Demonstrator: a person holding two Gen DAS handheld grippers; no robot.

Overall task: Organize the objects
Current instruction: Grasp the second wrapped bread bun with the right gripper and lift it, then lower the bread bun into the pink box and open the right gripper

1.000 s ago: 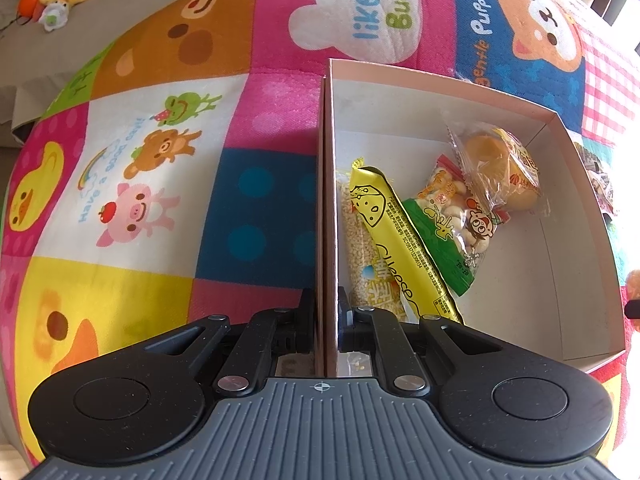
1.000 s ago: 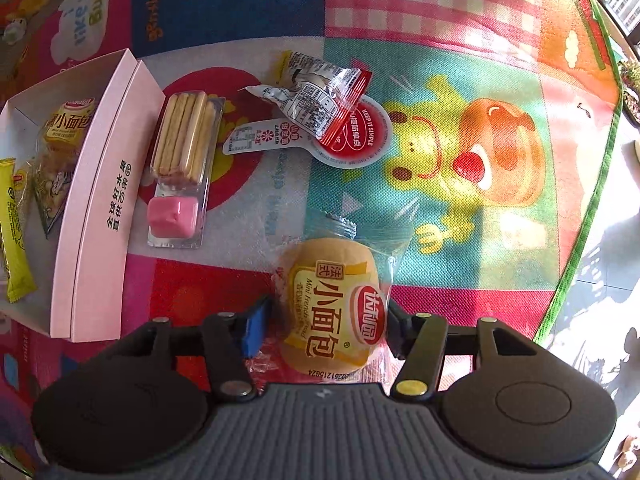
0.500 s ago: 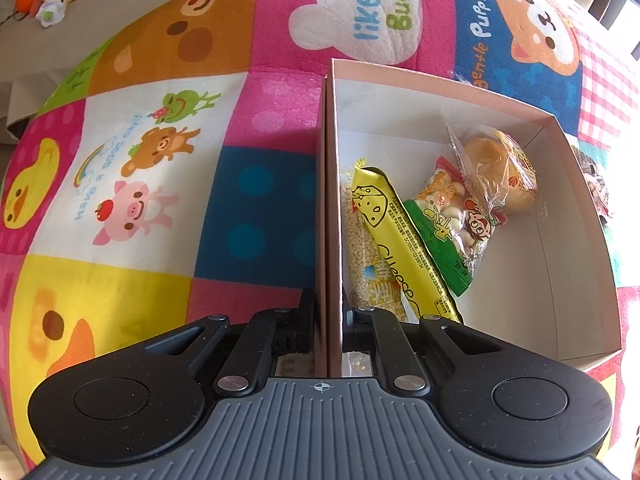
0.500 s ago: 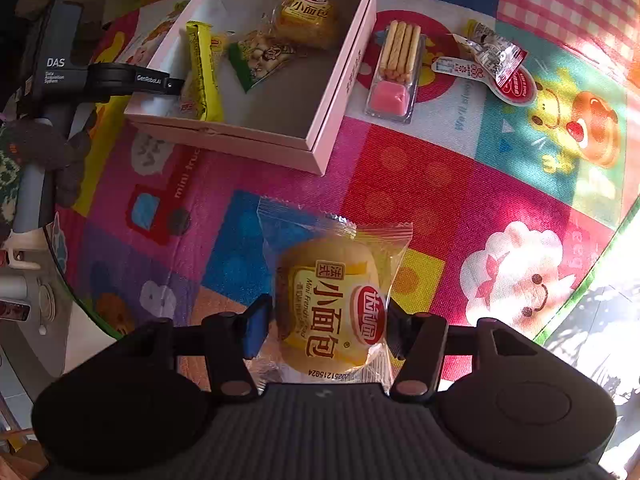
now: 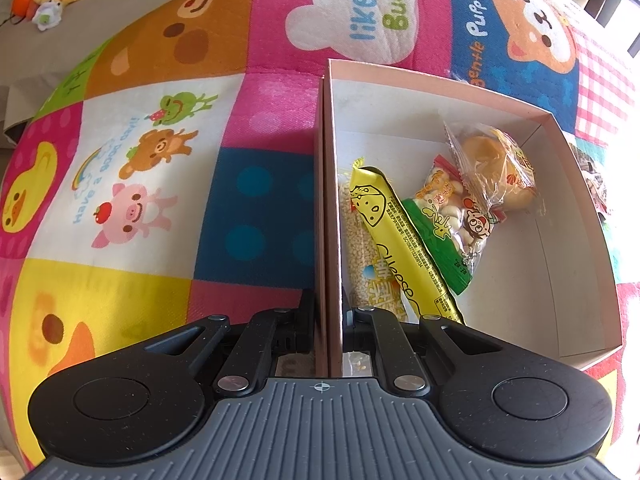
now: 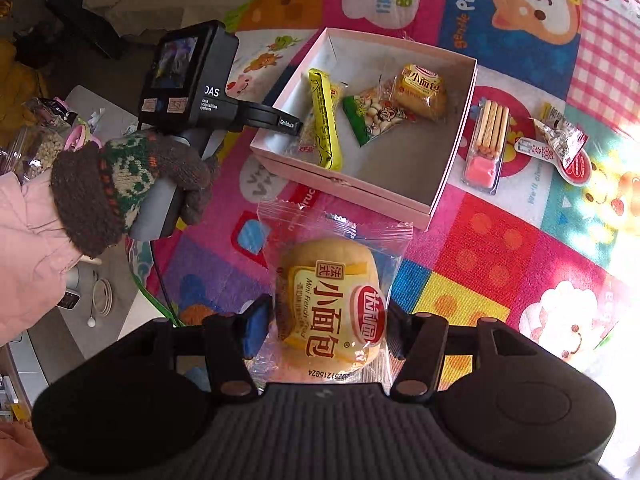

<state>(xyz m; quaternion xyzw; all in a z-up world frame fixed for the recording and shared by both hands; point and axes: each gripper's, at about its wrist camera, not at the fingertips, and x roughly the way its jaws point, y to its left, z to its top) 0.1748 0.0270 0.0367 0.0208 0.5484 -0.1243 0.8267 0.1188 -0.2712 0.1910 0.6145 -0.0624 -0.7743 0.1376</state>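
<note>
left gripper (image 5: 328, 320): fingers clamped on near wall of pink box (image 5: 560, 184) | right gripper (image 6: 324, 320): fingers closed on wrapped mini bread (image 6: 332, 304), held above play mat (image 6: 500, 248), near the box | box contents: yellow cheese stick (image 5: 396, 240), green snack bag (image 5: 452, 216), 1 more bread (image 5: 500, 164) | on mat beside box: biscuit stick tray (image 6: 486, 140), crumpled wrapper (image 6: 560, 140)

Your left gripper (image 5: 328, 320) is clamped nearly closed, apparently steeply downward; your right gripper (image 6: 328, 320) stands half-spread, your gloved left hand (image 6: 132, 184) gripping its handle.
</note>
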